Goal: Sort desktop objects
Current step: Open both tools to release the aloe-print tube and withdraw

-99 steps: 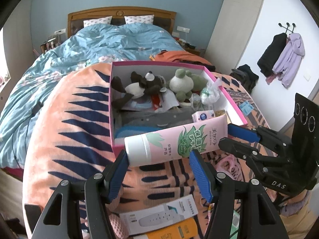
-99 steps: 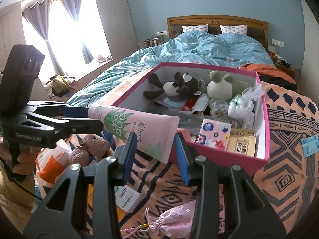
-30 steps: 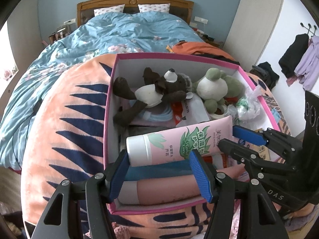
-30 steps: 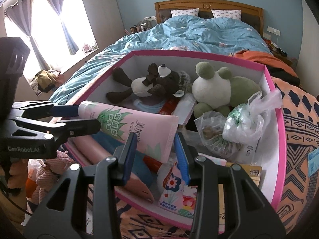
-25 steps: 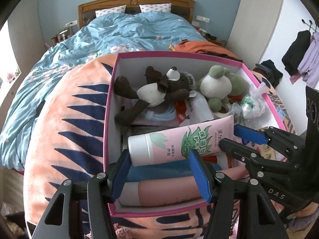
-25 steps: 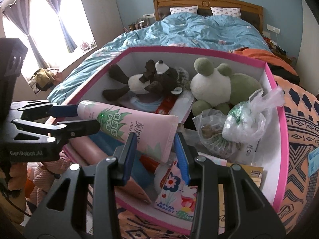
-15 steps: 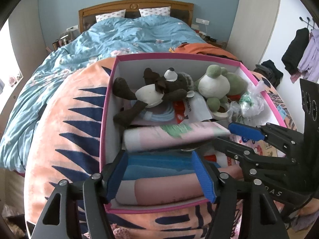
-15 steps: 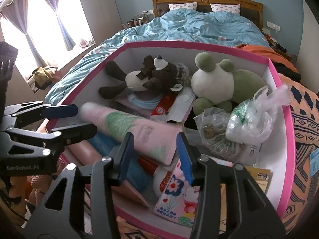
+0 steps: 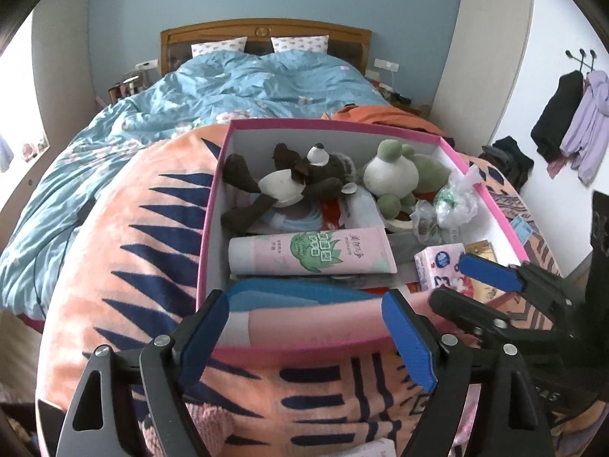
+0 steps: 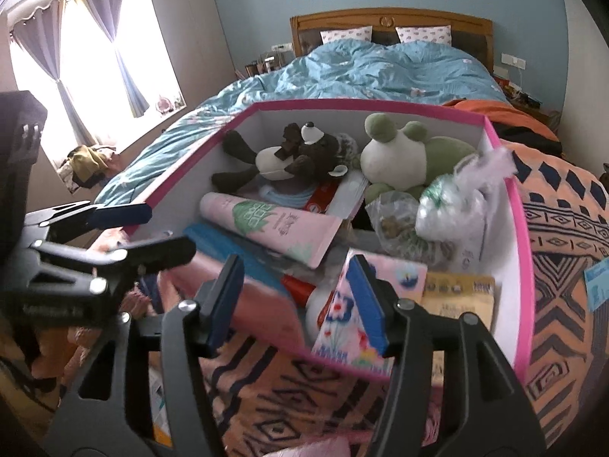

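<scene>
A pink plastic tube with a white cap and a green leaf picture (image 9: 312, 251) is seen lying on its side inside the big cardboard box with the pink rim (image 9: 213, 205). The tube is rested on other things in the box, just in front of the brown and white stuffed animal (image 9: 289, 182). A green and white stuffed frog (image 9: 396, 171) is set beside that toy, and a crinkly clear plastic bag (image 9: 449, 205) is seen next to the frog. The box is placed on an orange blanket with dark blue spikes (image 9: 125, 251).

The left gripper (image 9: 304, 335) is held low at the near wall of the box. Its jaws are being spread wide, with nothing pinched between them. The right gripper (image 10: 297, 297) is also being opened, and nothing is squeezed by its blue pads (image 10: 367, 301). The tube is touched by neither one.
</scene>
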Available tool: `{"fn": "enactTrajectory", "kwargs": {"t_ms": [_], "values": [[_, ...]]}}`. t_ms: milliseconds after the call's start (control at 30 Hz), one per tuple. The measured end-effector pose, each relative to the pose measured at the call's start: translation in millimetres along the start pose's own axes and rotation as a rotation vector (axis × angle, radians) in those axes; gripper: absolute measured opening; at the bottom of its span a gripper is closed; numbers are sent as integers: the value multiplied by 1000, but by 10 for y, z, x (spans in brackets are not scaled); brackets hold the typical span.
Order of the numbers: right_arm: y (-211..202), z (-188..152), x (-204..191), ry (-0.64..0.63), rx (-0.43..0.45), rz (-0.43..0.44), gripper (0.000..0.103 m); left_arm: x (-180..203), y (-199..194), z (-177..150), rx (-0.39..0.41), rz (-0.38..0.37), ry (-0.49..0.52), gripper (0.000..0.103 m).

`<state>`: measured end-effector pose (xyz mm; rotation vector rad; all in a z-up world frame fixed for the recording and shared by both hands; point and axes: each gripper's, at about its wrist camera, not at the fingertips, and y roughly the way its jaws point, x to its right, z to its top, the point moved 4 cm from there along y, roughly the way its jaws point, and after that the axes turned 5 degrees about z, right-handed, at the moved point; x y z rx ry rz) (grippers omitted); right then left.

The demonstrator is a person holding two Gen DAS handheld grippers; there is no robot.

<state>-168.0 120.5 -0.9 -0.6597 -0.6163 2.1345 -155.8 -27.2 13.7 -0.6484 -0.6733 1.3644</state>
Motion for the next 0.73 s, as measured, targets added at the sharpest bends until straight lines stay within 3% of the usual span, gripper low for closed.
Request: {"fn": "enactTrajectory", "kwargs": {"t_ms": [267, 333, 600, 733], "values": [[-437, -186, -158, 32, 92, 55, 65, 42, -312, -194, 56, -25, 4, 87], [-524, -226, -196, 39, 106, 63, 66, 54, -372, -236, 67, 7, 14, 91], [-708, -430, -358, 31, 120, 81, 67, 22, -597, -369, 152, 138, 9, 91], [-696, -544, -429, 22, 104, 87, 67, 17, -581, -472, 120, 129, 16, 93]]}}
